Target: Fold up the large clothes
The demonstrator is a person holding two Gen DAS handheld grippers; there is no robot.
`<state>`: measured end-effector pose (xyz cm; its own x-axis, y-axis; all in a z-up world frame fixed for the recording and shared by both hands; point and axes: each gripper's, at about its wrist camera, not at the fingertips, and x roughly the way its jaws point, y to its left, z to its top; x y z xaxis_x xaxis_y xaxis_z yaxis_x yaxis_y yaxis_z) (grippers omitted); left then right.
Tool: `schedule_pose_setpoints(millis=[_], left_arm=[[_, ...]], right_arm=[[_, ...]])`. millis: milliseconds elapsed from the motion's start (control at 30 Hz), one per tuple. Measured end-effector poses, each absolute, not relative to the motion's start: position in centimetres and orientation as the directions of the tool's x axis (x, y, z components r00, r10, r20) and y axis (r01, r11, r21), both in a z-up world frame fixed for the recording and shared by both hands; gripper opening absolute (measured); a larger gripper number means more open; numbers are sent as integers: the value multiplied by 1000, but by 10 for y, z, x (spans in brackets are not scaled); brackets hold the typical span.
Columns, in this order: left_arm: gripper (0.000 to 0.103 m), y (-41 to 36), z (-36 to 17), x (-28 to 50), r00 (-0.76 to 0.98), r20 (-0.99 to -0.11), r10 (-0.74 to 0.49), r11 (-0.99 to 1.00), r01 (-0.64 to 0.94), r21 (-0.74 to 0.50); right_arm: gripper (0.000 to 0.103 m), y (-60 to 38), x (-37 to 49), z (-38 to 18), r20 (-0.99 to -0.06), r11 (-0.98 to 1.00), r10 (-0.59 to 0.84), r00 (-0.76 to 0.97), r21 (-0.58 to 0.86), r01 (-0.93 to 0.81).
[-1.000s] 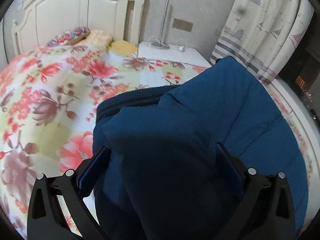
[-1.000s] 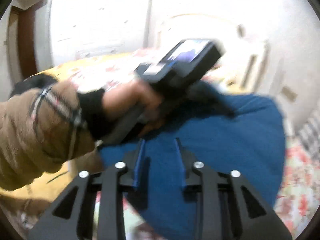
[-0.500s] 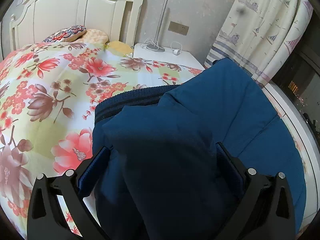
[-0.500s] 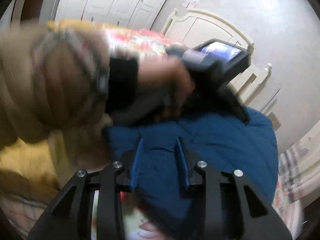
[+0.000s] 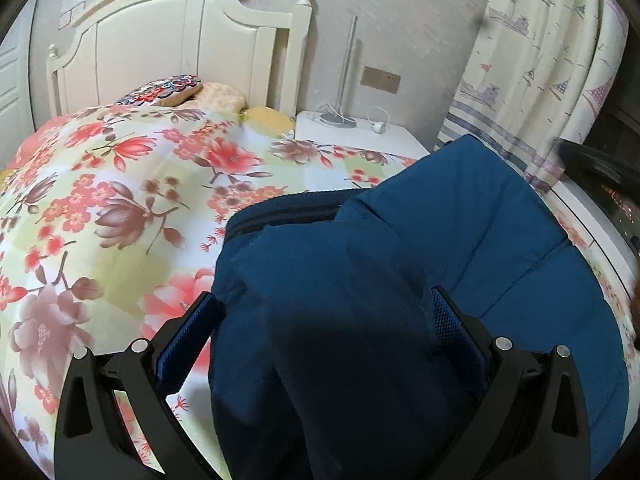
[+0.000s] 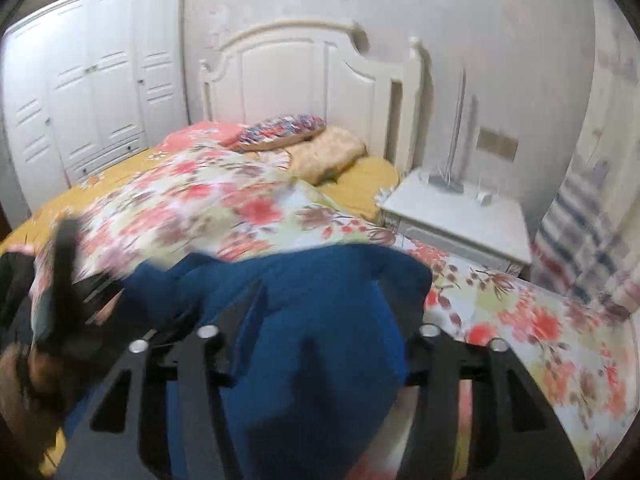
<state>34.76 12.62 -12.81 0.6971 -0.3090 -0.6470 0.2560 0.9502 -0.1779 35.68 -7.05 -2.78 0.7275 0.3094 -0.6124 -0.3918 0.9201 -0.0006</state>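
Floral bedding [image 5: 120, 200] covers a bed with a white headboard [image 6: 304, 80] at twelve o'clock, a white nightstand [image 6: 460, 216] at two o'clock holding a lamp base, and a wardrobe [image 6: 88, 80] at ten o'clock. On the bed lies the blue padded garment [image 5: 440, 240], partly folded, its long axis running from six o'clock toward one o'clock in the left wrist view, with a dark ribbed band at its far edge. The left claw [image 5: 324, 320] stands spread wide, astride a thick fold of the garment; its pads flank the cloth, though whether they press on it I cannot tell. The right claw [image 6: 320, 344] is opening, with a mound of the same blue fabric between its fingers, apparently being let go. Both claws sit right at the garment's near end, so neither has far to reach; the left looks better placed to carry that fold toward twelve o'clock.
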Motion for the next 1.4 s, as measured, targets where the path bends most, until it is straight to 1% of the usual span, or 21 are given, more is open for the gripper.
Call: schedule_pose_setpoints(millis=[67,133,167,233,333,433,467,533,567,633,667,733,833,900,967,1000,1133,1167,1233,1300,1400], left_arm=[[99,129,-128,349,693,-646,-319,947,256,-194],[99,135,-129,351,698,-646,-310,951,225,-213],[99,139,-131,352,695,-646,-316,949,214,-233],[99,145,-135,356,677,-653,-341,939,212,-271],[99,142,-132,354,686,-650,-327,945,215,-248],[99,141,-131,351,701,-644,-306,952,206,-228],[99,140,-131,350,707,-642,-296,955,201,-220],[99,139,-129,348,717,-641,-275,961,191,-200],[99,139,-129,347,720,-640,-269,963,187,-195],[99,140,-128,346,722,-639,-266,964,183,-195],[99,140,-128,346,725,-636,-263,964,182,-192],[99,139,-125,342,739,-630,-237,971,171,-166],[99,135,-114,328,781,-606,-148,989,134,-68],[99,135,-106,315,813,-577,-79,996,93,-5],[99,141,-101,304,835,-551,-4,999,23,28],[99,147,-100,300,834,-552,0,1000,9,13],[99,162,-99,280,827,-562,8,1000,-5,6],[99,164,-96,273,831,-556,12,1000,-9,8],[99,168,-93,253,845,-535,23,1000,-15,19],[99,165,-94,241,847,-530,41,999,-20,44],[99,159,-105,228,834,-549,53,997,-10,81]], right_arm=[[45,-54,396,-57,-690,914,264,674,-45,-403],[47,-46,429,-98,-798,903,247,549,-16,-429],[48,-43,439,-113,-819,901,241,521,-10,-433],[48,-39,445,-111,-833,896,224,506,-29,-444],[48,-33,438,-98,-829,878,170,532,-118,-464],[55,-56,443,-76,-773,931,217,596,-20,-365],[60,-62,449,-82,-782,944,207,588,2,-330],[61,-59,457,-109,-835,930,208,510,7,-368],[62,-56,455,-116,-833,922,211,512,-4,-387],[62,-50,455,-111,-840,921,170,514,-50,-387],[62,-42,454,-106,-845,911,123,520,-111,-396],[58,-29,447,-89,-830,898,56,554,-201,-392],[57,-16,416,-47,-756,898,191,627,-124,-423],[50,-3,399,-38,-735,877,233,637,-124,-464],[44,18,397,-65,-794,836,184,579,-183,-517],[44,25,400,-85,-830,823,142,539,-204,-531],[44,38,403,-82,-832,814,75,550,-267,-515],[44,40,399,-76,-828,815,84,555,-264,-516],[44,50,377,-53,-801,800,202,564,-197,-566],[44,66,359,-43,-786,768,262,560,-182,-615],[42,100,352,-61,-812,704,226,538,-246,-666]])
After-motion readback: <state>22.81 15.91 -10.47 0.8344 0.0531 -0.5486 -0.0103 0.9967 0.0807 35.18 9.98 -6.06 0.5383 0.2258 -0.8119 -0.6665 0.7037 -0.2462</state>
